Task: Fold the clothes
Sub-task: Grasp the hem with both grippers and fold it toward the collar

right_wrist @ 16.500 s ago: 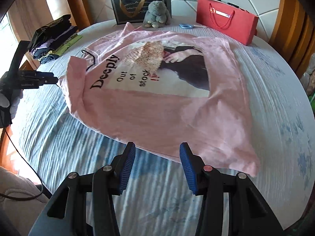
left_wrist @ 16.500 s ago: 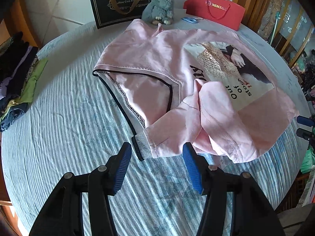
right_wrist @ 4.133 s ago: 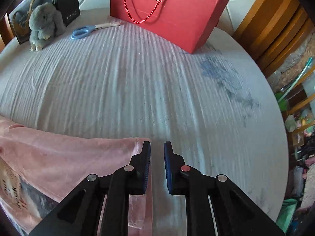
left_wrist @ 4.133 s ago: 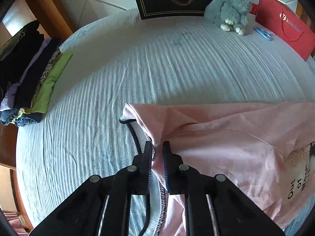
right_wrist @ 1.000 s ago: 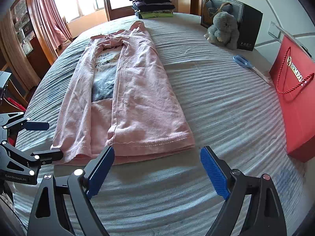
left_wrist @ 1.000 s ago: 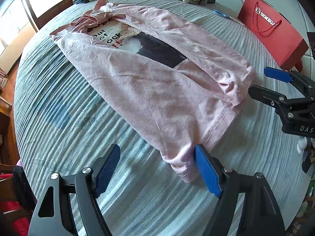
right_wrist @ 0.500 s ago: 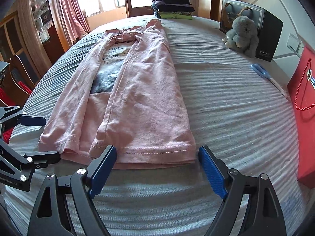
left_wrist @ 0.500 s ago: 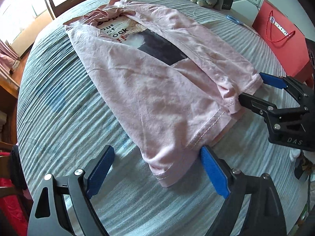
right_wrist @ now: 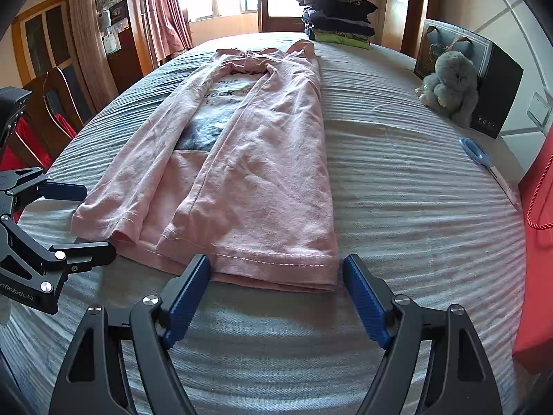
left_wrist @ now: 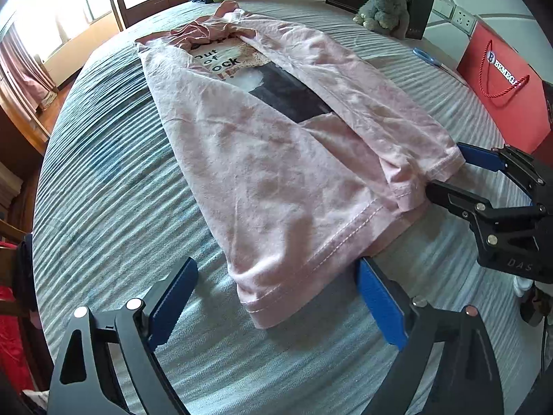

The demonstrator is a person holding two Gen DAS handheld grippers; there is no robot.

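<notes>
The left gripper point(left_wrist: 276, 297) is spread wide with nothing between its blue pads, straddling the near left corner of the hem of the pink sweatshirt point(left_wrist: 276, 159). The right gripper point(right_wrist: 276, 294) is likewise released, and brackets the hem's right corner. That matched placement suggests both are about to pinch the hem together and carry it up towards the collar.

The sweatshirt lies flat along the middle of the striped tablecloth point(right_wrist: 397, 207), both sides already folded inward into a long strip, its print partly showing between the flaps.

Further along the right edge lie blue scissors point(right_wrist: 478, 154), beside a red gift bag point(left_wrist: 501, 83). Beyond them a grey plush rabbit point(right_wrist: 449, 83) leans on a black gift bag point(right_wrist: 497, 69). At the far edge sits a stack of folded clothes point(right_wrist: 338, 20).
</notes>
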